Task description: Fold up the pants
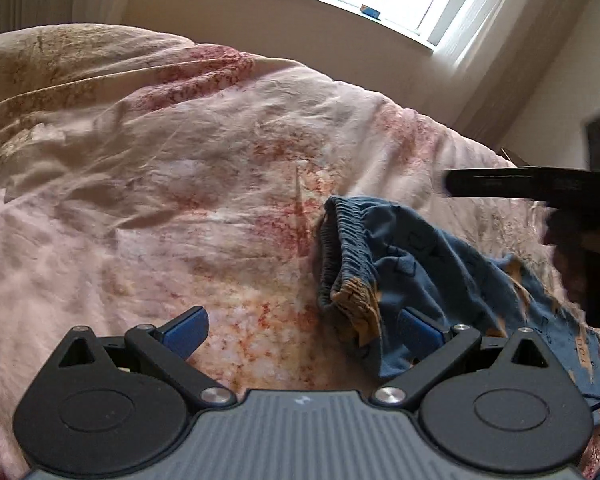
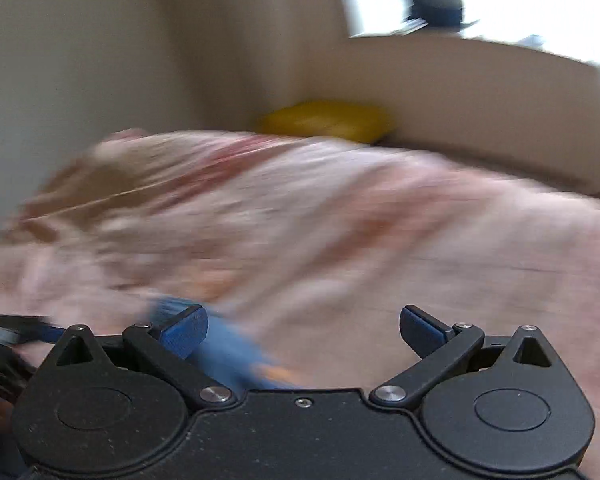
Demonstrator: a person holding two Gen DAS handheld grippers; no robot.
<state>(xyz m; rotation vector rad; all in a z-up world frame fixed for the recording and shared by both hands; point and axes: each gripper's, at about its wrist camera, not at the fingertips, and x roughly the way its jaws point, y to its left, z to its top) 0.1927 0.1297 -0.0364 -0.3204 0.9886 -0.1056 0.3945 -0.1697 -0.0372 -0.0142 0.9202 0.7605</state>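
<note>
1. The left tool hangs over the bed with its blue-padded fingers spread wide, gripping nothing.
2. The blue patterned pants with orange patches and a gathered elastic waistband lie crumpled on the pink and red floral bedspread, just ahead and to the right of the left tool; the cloth reaches down beside its right-hand finger, and whether it touches I cannot tell.
3. Further right of the left tool, the right tool's black body juts in above the pants, held in a hand.
4. The right tool is released too, fingers wide apart and empty; its view is smeared by motion blur.
5. A blurred blue fold of the pants sits low beside the right tool's left-hand finger.
6. Beyond the right tool, a yellow cushion rests at the bed's far edge against the wall.
</note>
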